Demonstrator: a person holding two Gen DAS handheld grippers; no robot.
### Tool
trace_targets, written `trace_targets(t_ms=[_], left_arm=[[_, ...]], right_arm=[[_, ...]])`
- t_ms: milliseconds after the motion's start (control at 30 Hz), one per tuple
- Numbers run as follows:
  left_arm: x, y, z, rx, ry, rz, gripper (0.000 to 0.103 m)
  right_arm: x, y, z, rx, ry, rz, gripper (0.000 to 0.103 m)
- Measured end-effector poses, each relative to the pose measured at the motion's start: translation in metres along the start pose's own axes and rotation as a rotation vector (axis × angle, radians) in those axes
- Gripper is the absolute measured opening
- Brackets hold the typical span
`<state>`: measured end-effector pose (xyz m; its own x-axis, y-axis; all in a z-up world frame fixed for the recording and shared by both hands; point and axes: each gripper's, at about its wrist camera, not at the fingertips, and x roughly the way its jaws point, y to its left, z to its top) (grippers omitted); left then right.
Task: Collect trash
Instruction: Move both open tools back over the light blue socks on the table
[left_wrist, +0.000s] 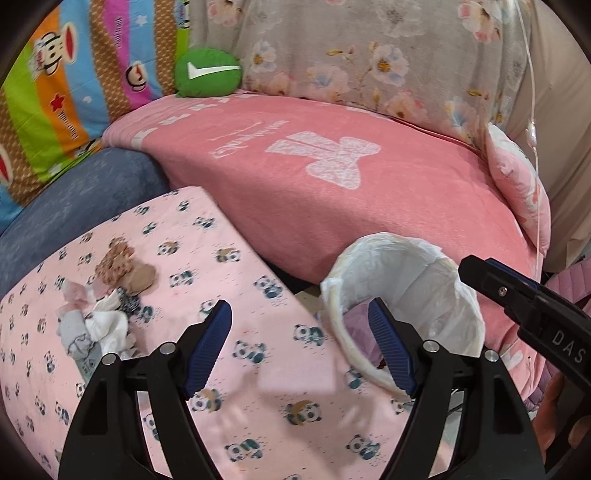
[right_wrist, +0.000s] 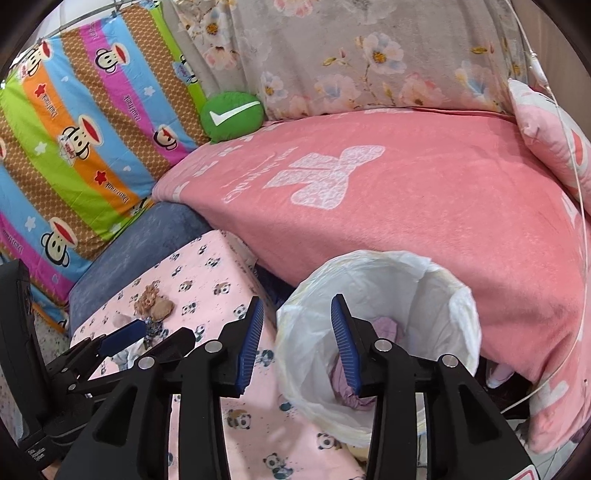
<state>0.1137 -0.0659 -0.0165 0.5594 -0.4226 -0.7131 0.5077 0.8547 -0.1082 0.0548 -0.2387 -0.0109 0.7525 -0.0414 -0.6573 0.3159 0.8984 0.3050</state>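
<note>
Claws both wide open and empty above the panda-print surface (left_wrist: 258, 258).
Left claw (left_wrist: 300, 345) hangs over the surface near the bin's rim; right claw (right_wrist: 297, 347) sits above the white-lined bin (right_wrist: 384, 280), which holds something purple. Trash pile (left_wrist: 107, 306) of crumpled scraps lies on the surface, left of both claws, apart from the bin.

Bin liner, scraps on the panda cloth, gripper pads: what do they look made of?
Bin liner: thin white plastic film, slightly glossy and see-through, crinkled over the rim.
Scraps: look like crumpled tissue or paper and bits of cloth, matte; some white, some brown. Too rumpled to be sure.
Pads: blue, ribbed, probably rubber or soft plastic, on black hard-plastic fingers.
Panda cloth: soft printed fabric.
</note>
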Motion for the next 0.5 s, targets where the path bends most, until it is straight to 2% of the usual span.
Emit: trace_targets(t_ms=[133,500], left_arm=[[-0.004,0.02,-0.006,-0.027,0.001,0.024,0.073],[-0.016,0.091,-0.028,-0.129,-0.016,0.116,0.084]], right_arm=[[0.009,0.022,-0.01,-0.024,0.026,0.025,0.04],[0.03,0.079,-0.032,-0.079,0.083,0.075,0.043]])
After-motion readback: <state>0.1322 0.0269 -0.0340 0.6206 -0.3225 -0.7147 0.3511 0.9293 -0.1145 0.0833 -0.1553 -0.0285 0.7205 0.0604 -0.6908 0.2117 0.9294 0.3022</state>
